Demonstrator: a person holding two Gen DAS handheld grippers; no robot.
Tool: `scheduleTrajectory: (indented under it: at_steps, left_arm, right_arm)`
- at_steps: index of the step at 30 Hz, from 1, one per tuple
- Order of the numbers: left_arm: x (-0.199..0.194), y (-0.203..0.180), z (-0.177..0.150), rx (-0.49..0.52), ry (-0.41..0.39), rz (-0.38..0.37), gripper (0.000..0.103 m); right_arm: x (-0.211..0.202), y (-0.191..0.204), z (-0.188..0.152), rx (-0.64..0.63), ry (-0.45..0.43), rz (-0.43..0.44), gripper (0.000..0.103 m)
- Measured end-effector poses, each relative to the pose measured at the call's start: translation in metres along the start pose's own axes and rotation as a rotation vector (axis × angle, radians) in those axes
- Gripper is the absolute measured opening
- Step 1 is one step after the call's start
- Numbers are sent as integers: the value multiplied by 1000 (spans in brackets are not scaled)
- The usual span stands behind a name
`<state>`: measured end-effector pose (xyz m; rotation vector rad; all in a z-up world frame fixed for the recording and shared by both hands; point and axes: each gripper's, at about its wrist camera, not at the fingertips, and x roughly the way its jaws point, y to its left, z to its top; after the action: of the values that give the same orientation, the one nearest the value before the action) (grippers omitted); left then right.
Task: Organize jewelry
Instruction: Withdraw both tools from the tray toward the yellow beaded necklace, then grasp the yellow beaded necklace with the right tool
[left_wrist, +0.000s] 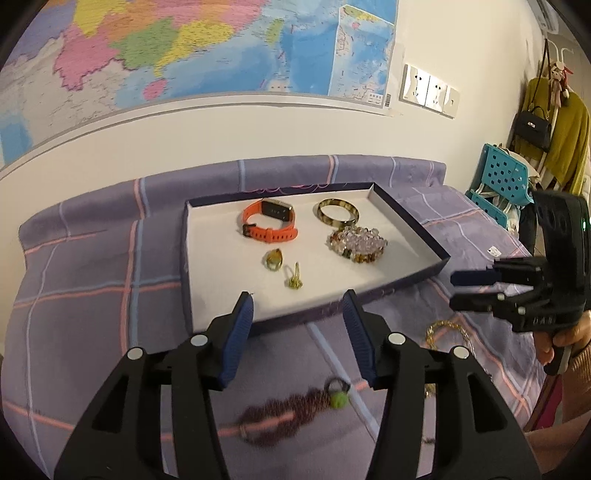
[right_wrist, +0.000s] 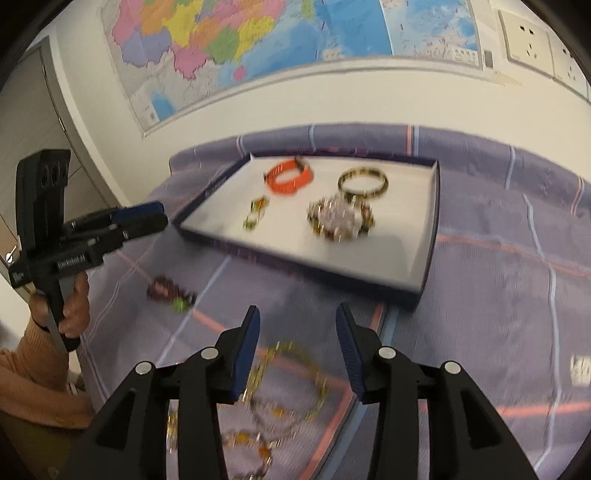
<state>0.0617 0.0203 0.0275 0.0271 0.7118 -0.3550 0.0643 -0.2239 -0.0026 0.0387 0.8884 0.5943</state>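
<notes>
A shallow white-lined box (left_wrist: 207, 295) (right_wrist: 430, 240) lies on the purple plaid bedcover. In it are an orange watch (left_wrist: 271, 221) (right_wrist: 290, 179), a tortoiseshell bangle (left_wrist: 338, 211) (right_wrist: 364, 181), a pile of clear beads (left_wrist: 356, 242) (right_wrist: 341, 219) and small gold pieces (left_wrist: 282, 267) (right_wrist: 255, 214). My left gripper (left_wrist: 297, 314) (right_wrist: 162, 216) is open and empty above a dark red beaded bracelet with a green bead (left_wrist: 295, 406) (right_wrist: 171, 293). My right gripper (right_wrist: 297, 325) (left_wrist: 452, 291) is open and empty above a gold chain necklace (right_wrist: 288, 391) (left_wrist: 445, 332).
The bed stands against a white wall with a large map (left_wrist: 184, 48). Wall sockets (left_wrist: 430, 90) are at the right. A blue plastic chair (left_wrist: 498, 184) and hanging clothes with a black bag (left_wrist: 535, 127) stand beyond the bed's right end.
</notes>
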Motion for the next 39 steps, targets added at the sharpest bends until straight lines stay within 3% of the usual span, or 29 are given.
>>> scheduleTrajectory:
  at_steps: [10,15,23,29,34,39]
  left_arm:
    - [-16,-9,-31,-17,16,-11,52]
    - [-15,-15,-44,-26,40,-30,53]
    - [-6,-21,-55,-42,79,-60,53]
    - [-4,-25,-57,-45,83,-71,53]
    - [-3,-25,-59,-56,91,-79,53]
    - [-3,-26,-62,-61,96,-82,53]
  right_arm:
    - [6,6,-36,-2,67,-35,46]
    - [5,14,-40,-47,75,-48,57]
    - [7,25,-46,-120,78,-113,57]
    - [6,24,-47,-143,72,-168,39]
    - [1,12,-46,-84,64,-143,10]
    - [-2,7,-45,-37,55,-107,5]
